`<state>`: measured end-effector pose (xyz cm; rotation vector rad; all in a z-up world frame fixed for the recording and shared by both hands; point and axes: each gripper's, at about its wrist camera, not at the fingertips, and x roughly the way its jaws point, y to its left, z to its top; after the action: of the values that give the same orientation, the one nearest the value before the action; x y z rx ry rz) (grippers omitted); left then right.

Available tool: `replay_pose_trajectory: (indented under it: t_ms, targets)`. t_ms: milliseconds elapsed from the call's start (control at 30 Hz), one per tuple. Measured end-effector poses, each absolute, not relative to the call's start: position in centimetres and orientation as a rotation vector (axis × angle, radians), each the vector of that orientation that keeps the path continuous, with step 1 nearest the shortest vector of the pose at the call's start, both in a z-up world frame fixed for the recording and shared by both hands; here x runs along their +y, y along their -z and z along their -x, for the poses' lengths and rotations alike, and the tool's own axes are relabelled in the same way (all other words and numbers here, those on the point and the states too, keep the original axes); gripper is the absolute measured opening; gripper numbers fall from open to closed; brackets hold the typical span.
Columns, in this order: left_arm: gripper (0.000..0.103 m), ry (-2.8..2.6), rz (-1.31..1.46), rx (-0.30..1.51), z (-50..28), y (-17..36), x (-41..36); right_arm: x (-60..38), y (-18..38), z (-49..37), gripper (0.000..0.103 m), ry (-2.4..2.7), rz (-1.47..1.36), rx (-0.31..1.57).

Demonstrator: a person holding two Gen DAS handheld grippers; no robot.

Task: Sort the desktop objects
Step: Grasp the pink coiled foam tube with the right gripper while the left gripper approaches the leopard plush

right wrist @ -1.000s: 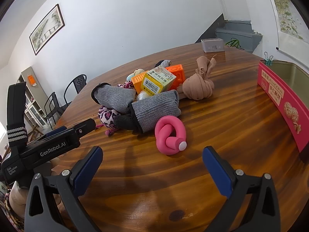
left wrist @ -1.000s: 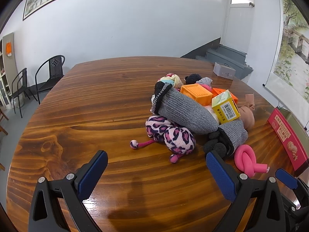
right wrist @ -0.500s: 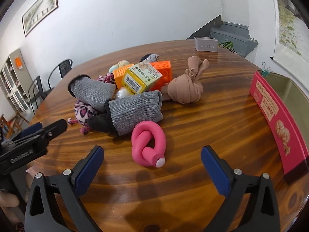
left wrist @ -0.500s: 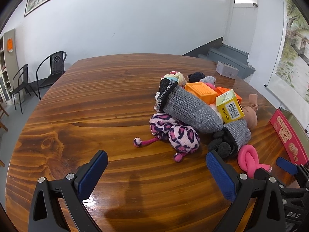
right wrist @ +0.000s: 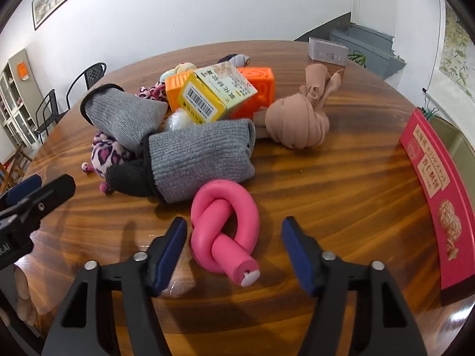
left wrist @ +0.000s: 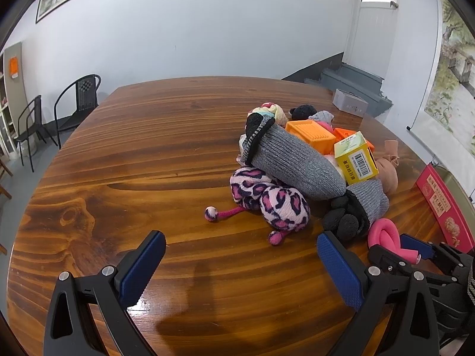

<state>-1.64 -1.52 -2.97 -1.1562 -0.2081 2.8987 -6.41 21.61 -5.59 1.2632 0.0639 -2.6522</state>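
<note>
A pile of objects lies on the round wooden table. Nearest me is a knotted pink foam tube, sitting between the spread fingers of my right gripper, which is open and partly closing in around it. Behind it lie a grey sock, a second grey sock, a yellow box, orange blocks and a tan stocking ball. My left gripper is open above bare wood, short of the pink leopard-print sock. The pink tube shows at its right.
A red biscuit box stands along the right table edge. A small grey box sits at the far side. Black chairs stand beyond the table at the left. Bare wood spreads left of the pile.
My right gripper has moved forward and down to the pink tube, and its fingers have narrowed around it. The left gripper has drifted slightly, staying open.
</note>
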Motion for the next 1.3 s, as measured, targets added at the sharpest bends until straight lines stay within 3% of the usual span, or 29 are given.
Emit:
replay_pose_trajectory:
  t_ms: [167, 400, 667, 933, 1000, 1067, 1100, 1267, 1300]
  targets:
    - [0.103, -2.870, 1.159, -0.215, 1.8, 3.3, -1.4, 21.9, 5.5, 6.0, 0.050, 2.648, -1.252, 0.029]
    - [0.103, -2.867, 1.185, -0.219, 3.2, 3.5, -1.2, 22.8, 5.2, 5.5, 0.050, 2.630, -1.194, -0.088]
    - [0.103, -2.877, 1.214, -0.098, 6.0, 3.7, 0.4, 23.7, 5.0, 5.3, 0.050, 2.607, -1.137, -0.216]
    - [0.103, -2.849, 1.281, -0.110, 8.6, 5.1, 0.3, 23.4, 4.9, 5.8, 0.050, 2.603, -1.140, -0.237]
    - [0.095, -2.814, 1.308, -0.138, 9.1, 5.5, 0.1, 23.4, 4.9, 5.9, 0.050, 2.598, -1.142, -0.240]
    - [0.076, -2.784, 1.332, -0.158, 9.5, 5.9, -0.1, 23.4, 4.9, 6.0, 0.050, 2.594, -1.145, -0.243]
    - [0.074, -2.786, 1.334, -0.146, 9.4, 5.9, -0.1, 23.4, 5.0, 6.0, 0.050, 2.592, -1.146, -0.244]
    - [0.038, -2.786, 1.338, -0.115, 8.7, 5.8, -0.4, 23.4, 4.9, 6.0, 0.050, 2.592, -1.131, -0.253]
    - [0.038, -2.782, 1.338, -0.125, 8.5, 5.6, -0.5, 23.5, 4.8, 5.9, 0.050, 2.595, -1.121, -0.254]
